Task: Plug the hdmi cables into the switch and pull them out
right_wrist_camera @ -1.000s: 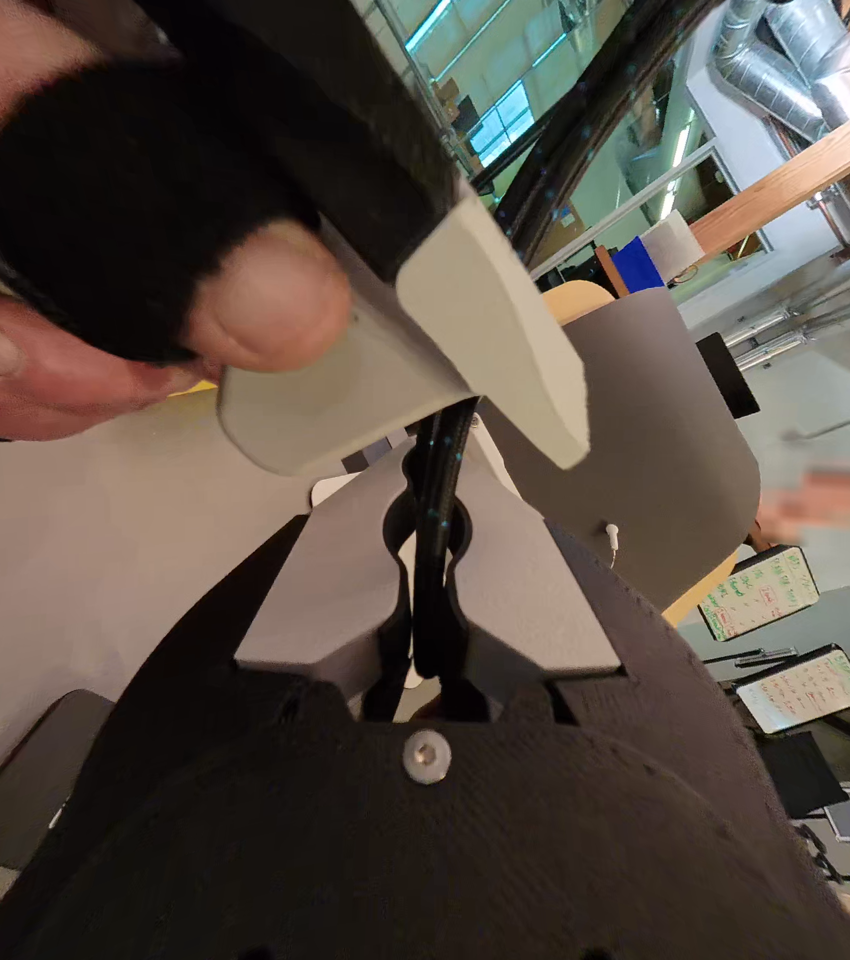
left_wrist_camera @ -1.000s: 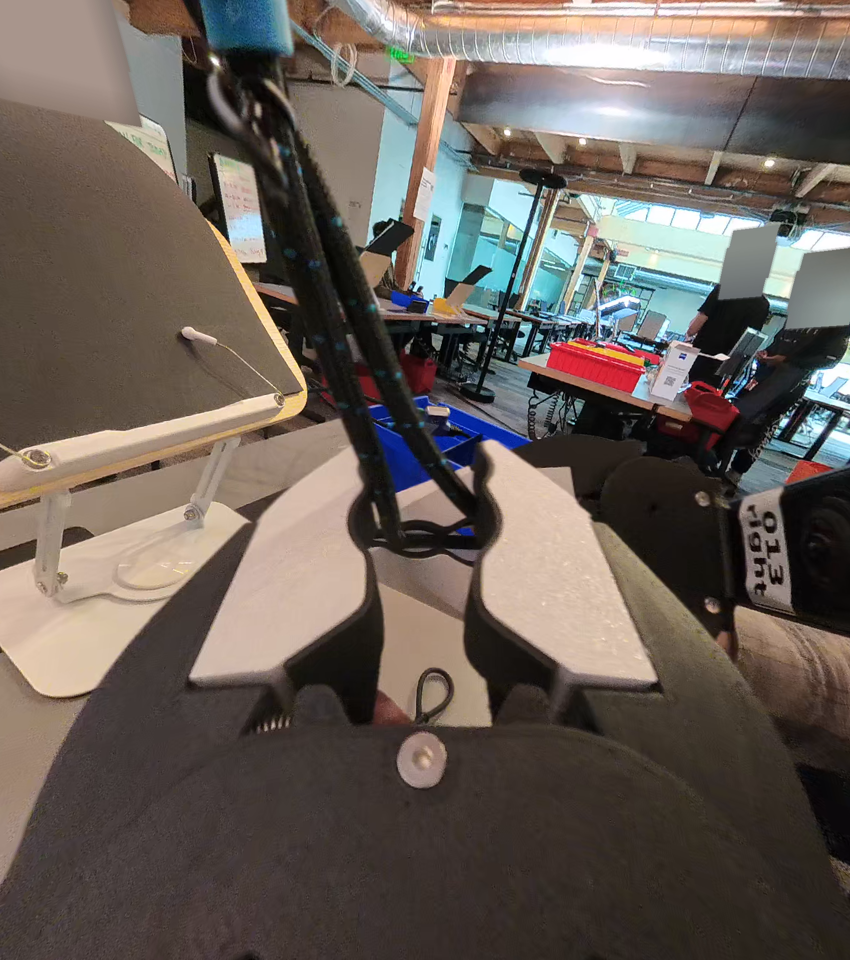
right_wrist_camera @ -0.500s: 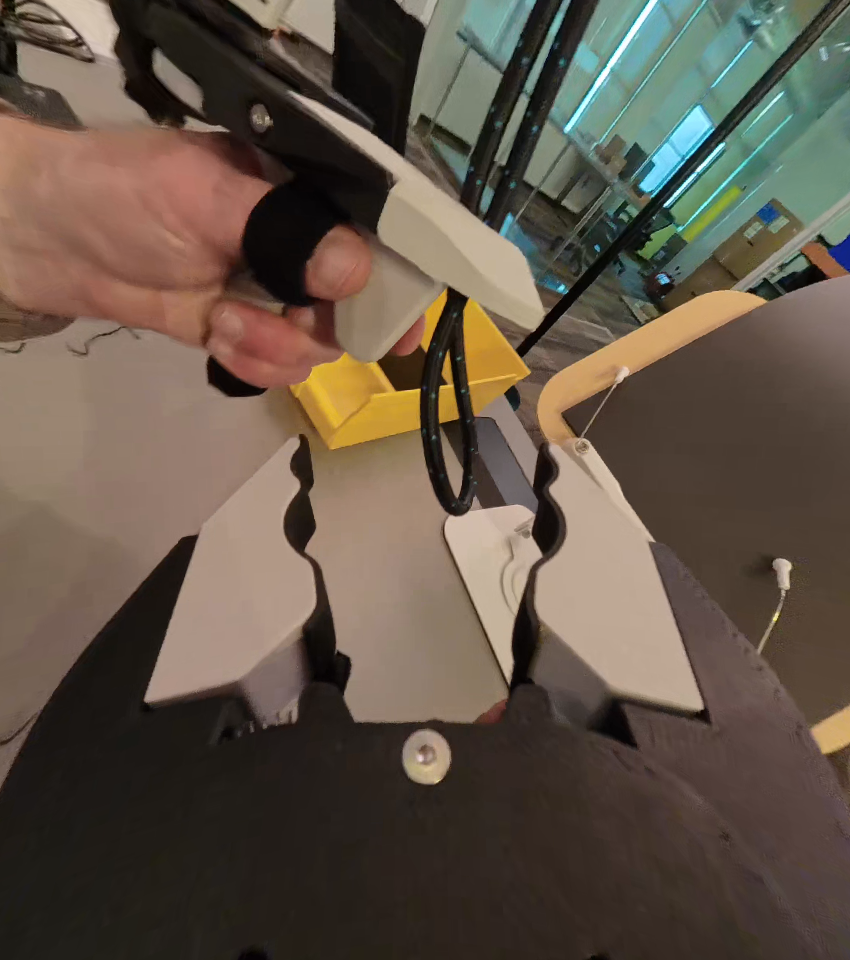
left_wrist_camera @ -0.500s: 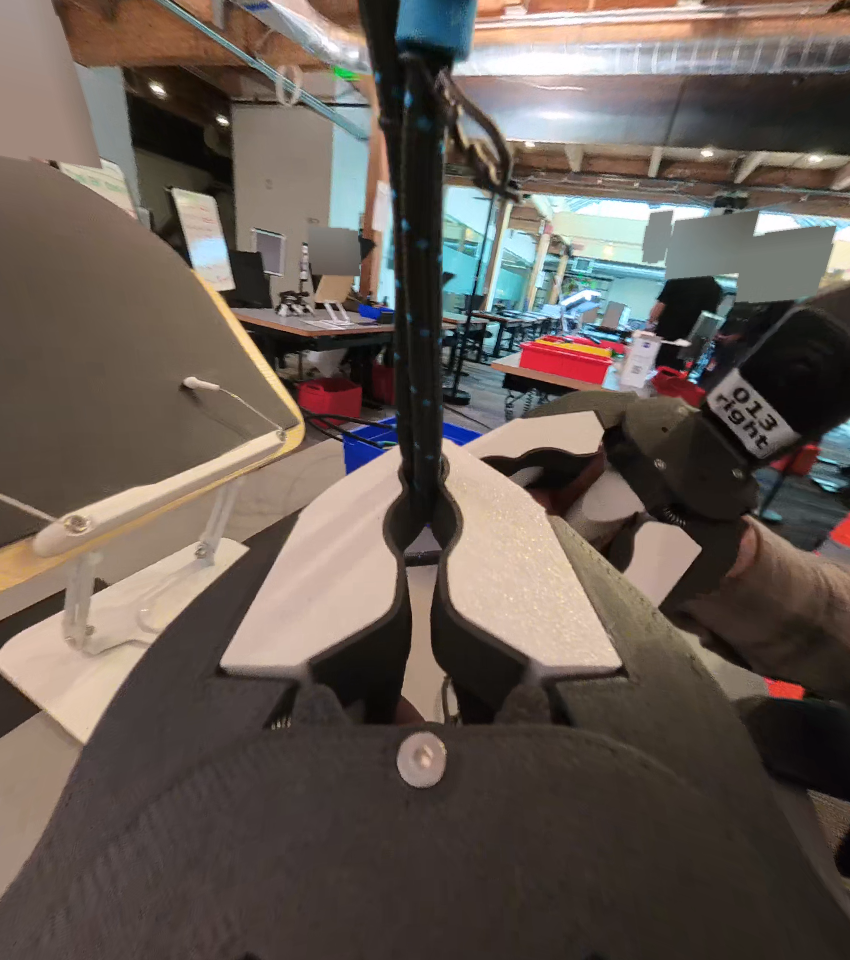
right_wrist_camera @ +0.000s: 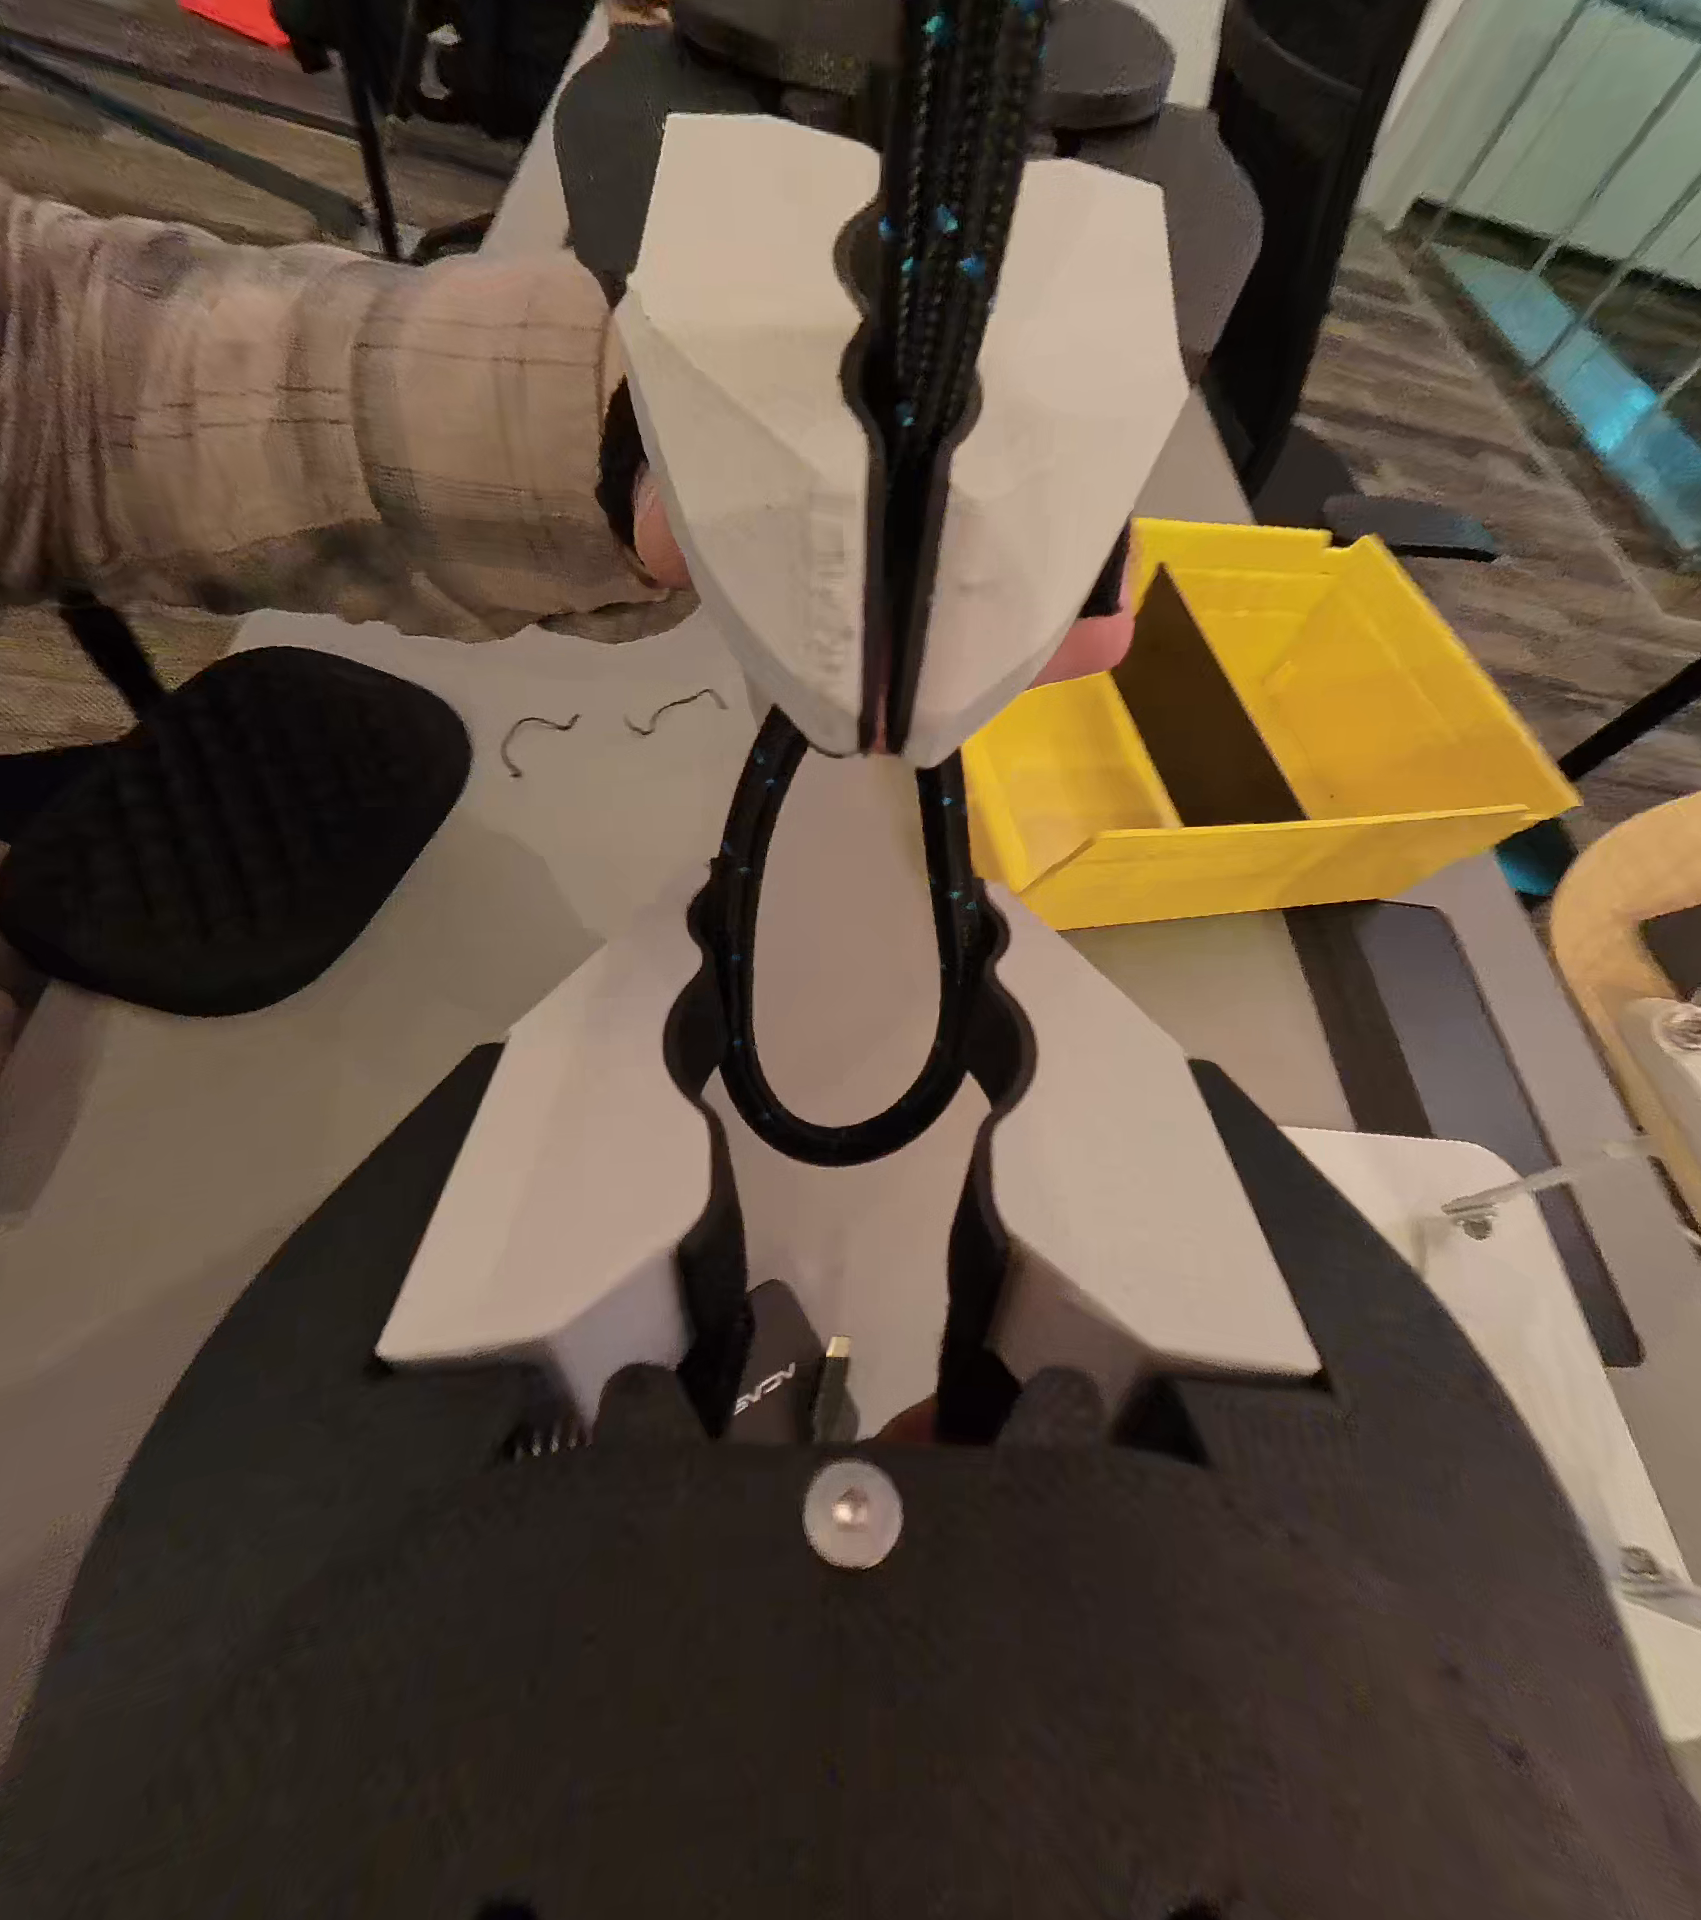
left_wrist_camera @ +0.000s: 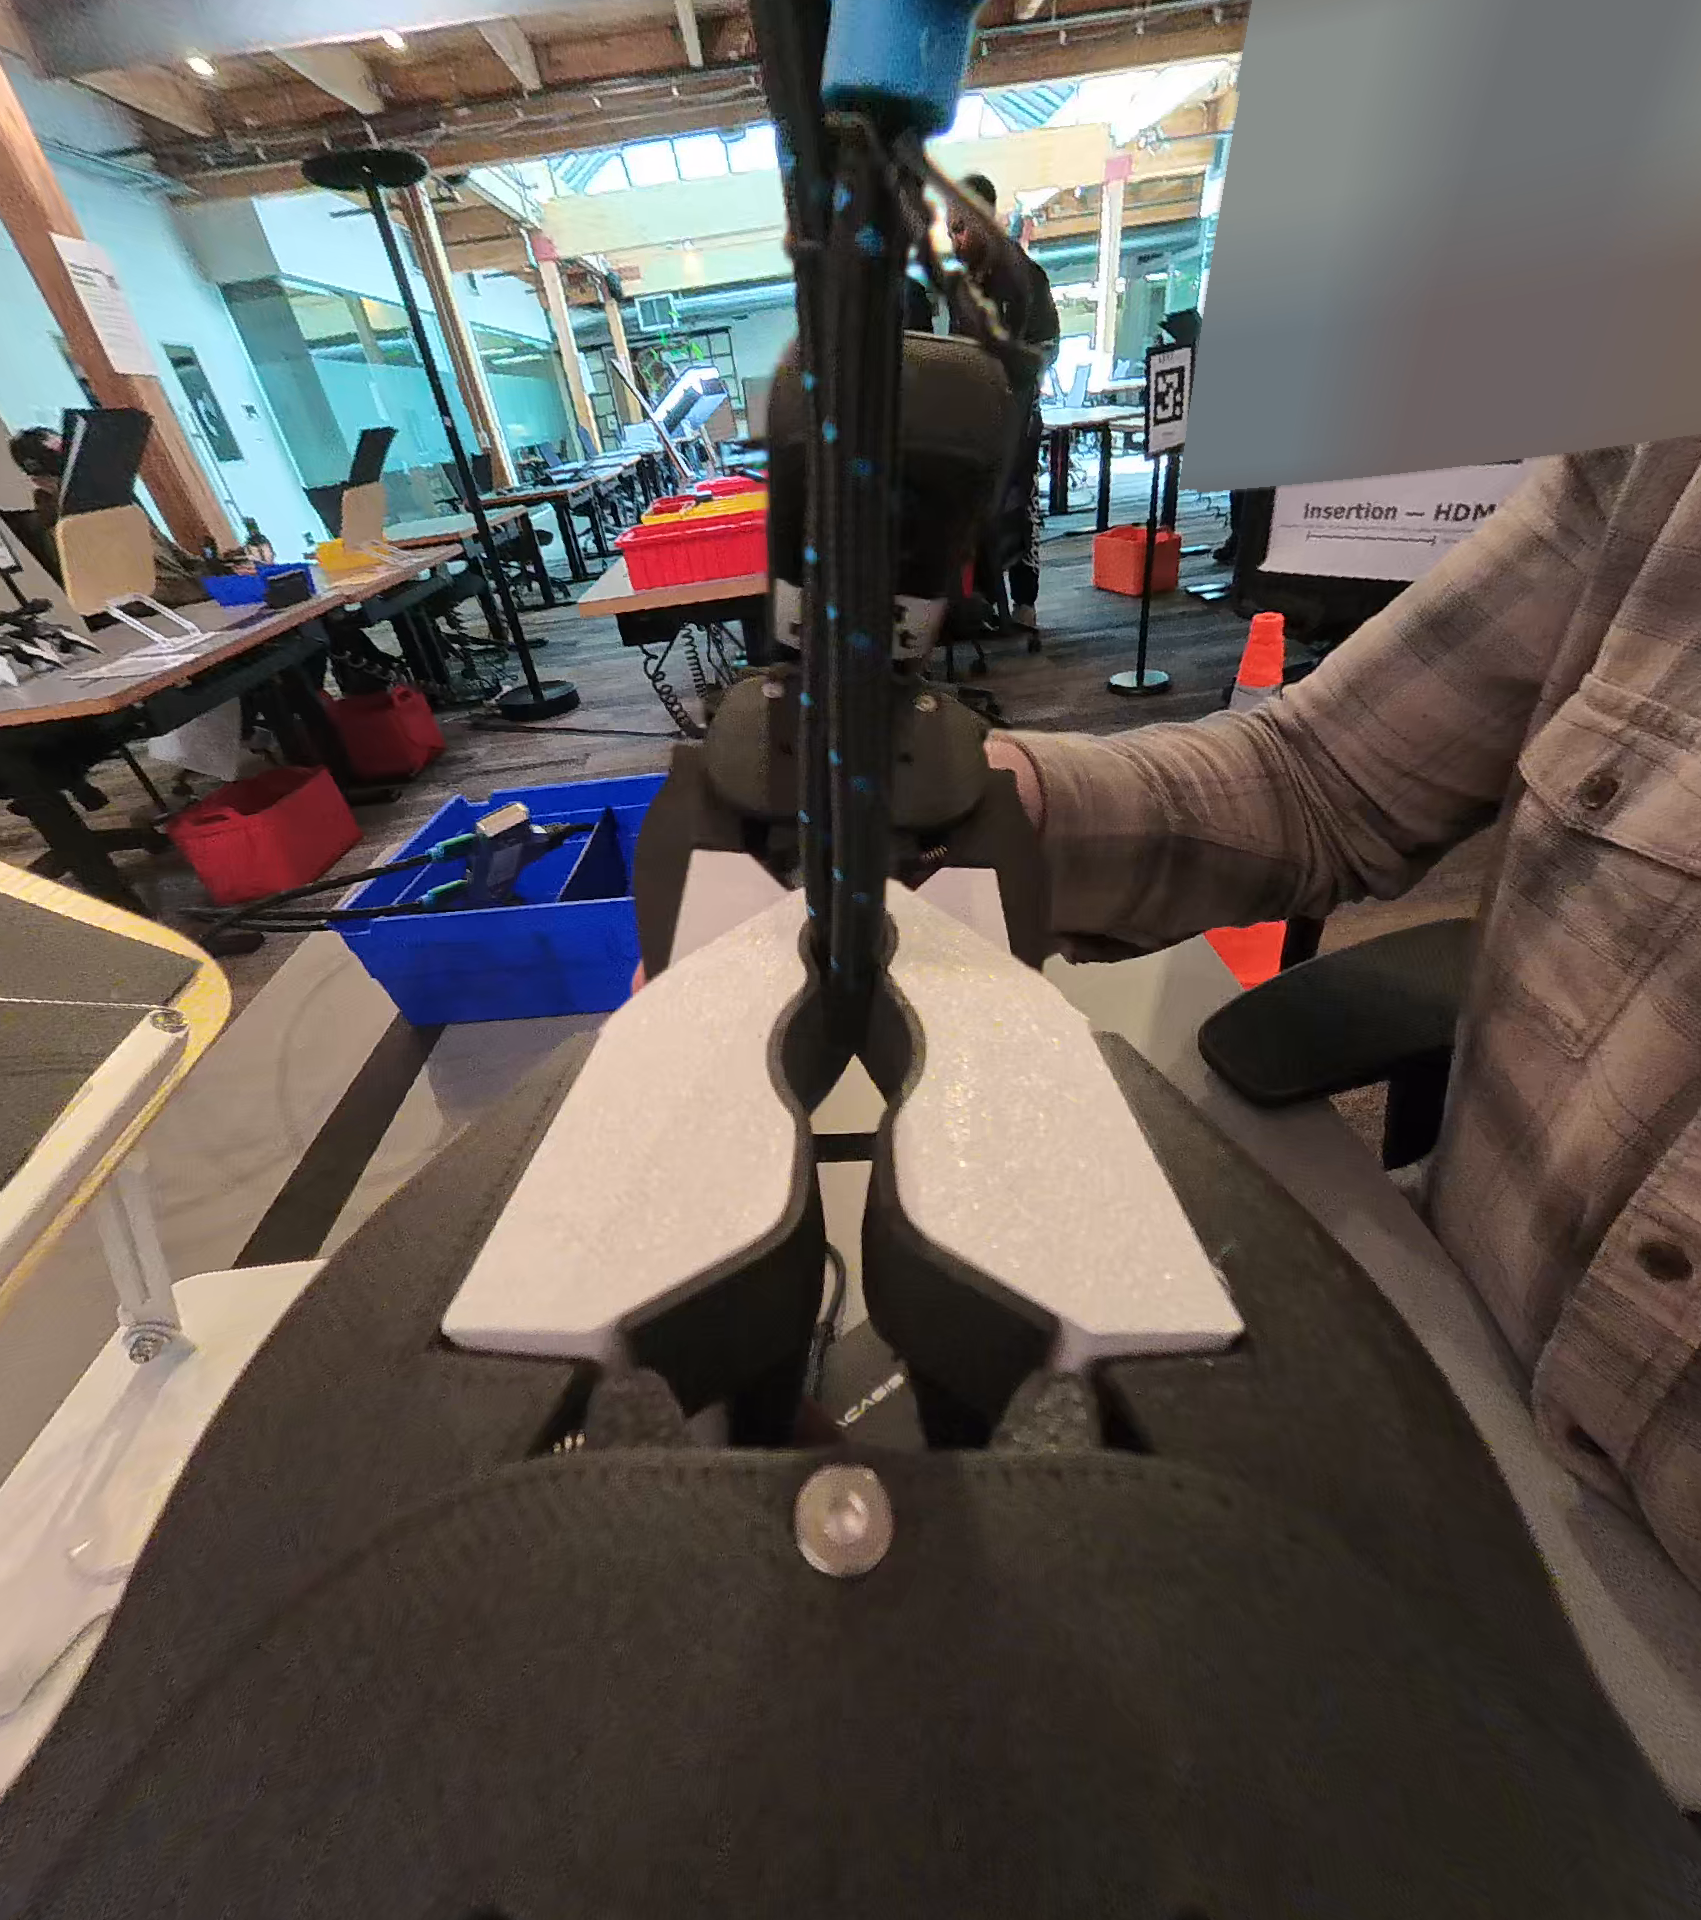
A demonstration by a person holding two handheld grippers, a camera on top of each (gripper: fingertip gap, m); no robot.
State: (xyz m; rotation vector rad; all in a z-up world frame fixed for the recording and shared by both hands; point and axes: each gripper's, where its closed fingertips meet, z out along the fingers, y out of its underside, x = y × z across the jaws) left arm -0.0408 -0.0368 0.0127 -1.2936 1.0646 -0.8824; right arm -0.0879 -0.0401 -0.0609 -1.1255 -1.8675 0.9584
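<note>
Cable loop hangs under left tool, pinched there; right tool spread round loop, w/ bin beyond.

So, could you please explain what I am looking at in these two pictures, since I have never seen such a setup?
There is no robot here. A person holds a hand-held gripper in each hand, and each one carries a wide-angle camera looking forward along its two fingers. One picture comes from the left one, the other from the right one.

The left hand-held gripper is shut on a doubled black braided cable. The right hand-held gripper faces it, with its fingers apart around the loop that hangs below.

On the grey table stands a yellow bin. A blue bin holds more cables. A small black box, probably the switch, shows partly under the right one.
</note>
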